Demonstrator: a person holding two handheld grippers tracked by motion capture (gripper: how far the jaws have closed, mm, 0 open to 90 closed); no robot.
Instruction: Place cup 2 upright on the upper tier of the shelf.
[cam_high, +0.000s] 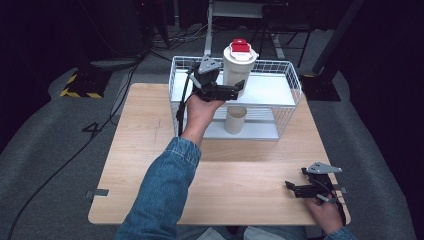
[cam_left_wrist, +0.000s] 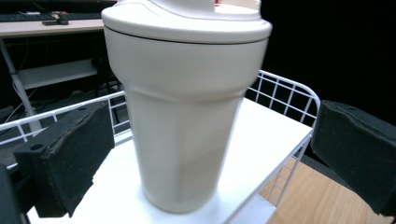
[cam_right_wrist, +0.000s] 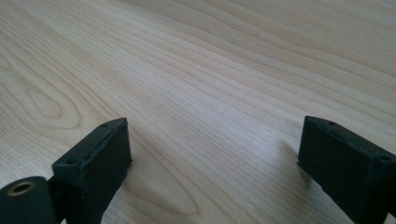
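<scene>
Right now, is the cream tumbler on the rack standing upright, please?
Upright: the tumbler stands on its base on the white shelf, lid on top.

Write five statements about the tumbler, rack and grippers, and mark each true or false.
1. The tumbler stands upright on the top shelf of the wire rack. True.
2. The left gripper is shut on the tumbler. False: its jaws stand open on either side, apart from it.
3. The tumbler's lid has a red part. True.
4. The right gripper holds a paper cup. False: it is open and holds nothing, low over the table.
5. The lower shelf holds a plate. False: an open cup stands there.
</scene>
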